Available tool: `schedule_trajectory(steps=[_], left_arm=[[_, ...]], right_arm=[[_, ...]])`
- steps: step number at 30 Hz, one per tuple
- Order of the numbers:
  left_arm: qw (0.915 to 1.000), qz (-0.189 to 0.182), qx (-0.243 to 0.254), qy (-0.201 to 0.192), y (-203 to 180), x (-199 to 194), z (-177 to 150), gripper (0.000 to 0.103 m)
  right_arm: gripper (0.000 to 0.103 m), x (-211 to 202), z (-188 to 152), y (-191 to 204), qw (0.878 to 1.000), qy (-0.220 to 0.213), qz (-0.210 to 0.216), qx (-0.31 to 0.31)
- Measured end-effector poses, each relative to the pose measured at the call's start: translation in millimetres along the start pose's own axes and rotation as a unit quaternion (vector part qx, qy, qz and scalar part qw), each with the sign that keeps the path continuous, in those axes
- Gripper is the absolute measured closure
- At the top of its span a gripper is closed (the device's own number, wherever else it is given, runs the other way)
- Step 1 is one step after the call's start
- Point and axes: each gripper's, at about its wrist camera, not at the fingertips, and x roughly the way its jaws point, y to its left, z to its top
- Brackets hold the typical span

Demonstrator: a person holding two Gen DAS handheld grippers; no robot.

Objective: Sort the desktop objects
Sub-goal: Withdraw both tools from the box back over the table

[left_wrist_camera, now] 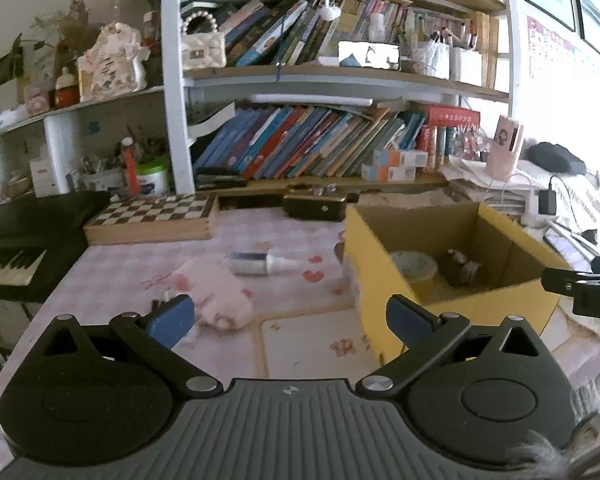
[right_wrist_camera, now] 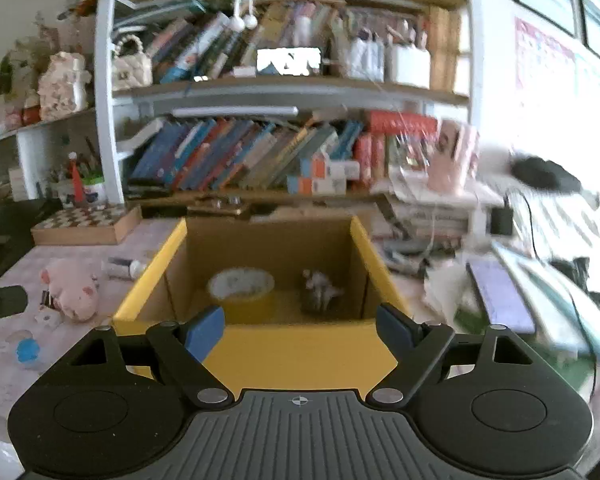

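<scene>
Pink plush pig toy (left_wrist_camera: 216, 294) lies on the pink checked tablecloth (left_wrist_camera: 308, 344), left of the yellow-sided cardboard box (left_wrist_camera: 384, 280). We hold the left gripper (left_wrist_camera: 288, 320) spread and empty just short of it; we should centre on its body before closing. Our right gripper (right_wrist_camera: 300, 330) is released too. One small white-capped bottle (left_wrist_camera: 260, 263) remains out; two items sit boxed.
</scene>
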Motion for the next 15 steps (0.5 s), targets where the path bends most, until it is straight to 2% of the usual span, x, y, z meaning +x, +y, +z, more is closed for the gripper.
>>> schedule_trajectory(steps=[6,15], left_arm=[[0.9992,-0.016,-0.006,0.036,24.1,-4.6,-21.5,0.000],[0.9971,-0.034,0.005,0.067,52.0,-12.1,-43.9,0.000]], right_arm=[[0.018,-10.6,-27.2,19.2,0.998,0.043,-0.023,0.046],[0.018,-27.8,-52.3,55.6,0.995,0.079,-0.022,0.050]])
